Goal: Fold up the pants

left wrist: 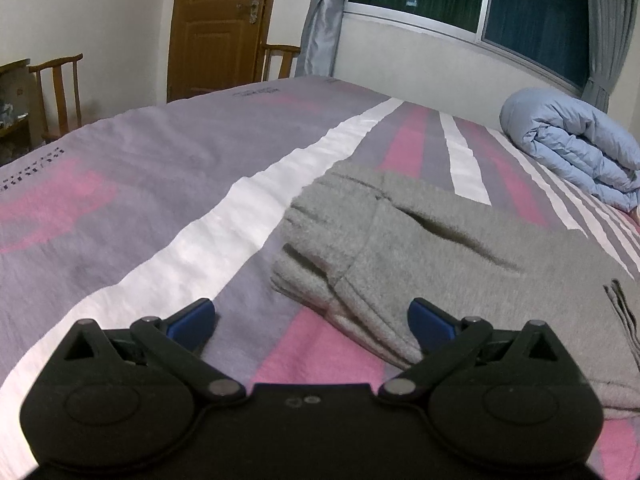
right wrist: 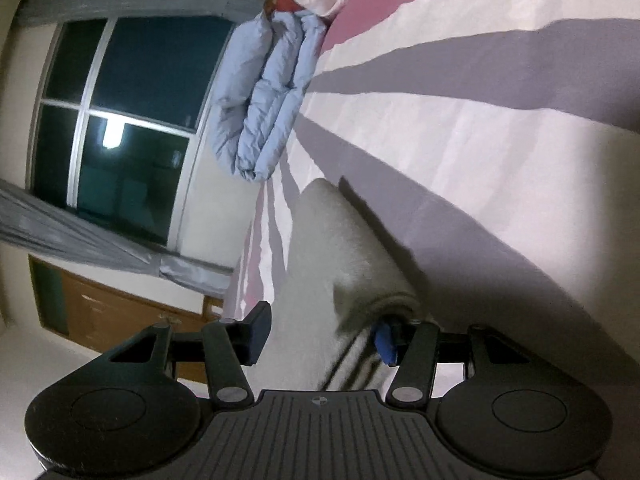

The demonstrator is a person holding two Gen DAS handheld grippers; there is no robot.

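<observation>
Grey fleece pants (left wrist: pixel 440 248) lie folded in a thick stack on the striped bedspread (left wrist: pixel 160 208). My left gripper (left wrist: pixel 312 316) hovers open at the stack's near left corner. Its blue fingertips (left wrist: pixel 196 316) stand wide apart with nothing between them. In the right wrist view the picture is rolled, so the bed stands on the right. My right gripper (right wrist: pixel 322 338) straddles an end of the pants (right wrist: pixel 320 248). One finger is tucked under the rolled edge (right wrist: pixel 380 298) and the other lies on top. The fabric fills the gap between the half-spread jaws.
A folded light-blue quilt (left wrist: pixel 572 148) lies at the far right of the bed, and shows as the quilt (right wrist: pixel 260 108) by the window (right wrist: pixel 120 120). Two wooden chairs (left wrist: pixel 60 92) and a door (left wrist: pixel 220 24) stand beyond the bed's far edge.
</observation>
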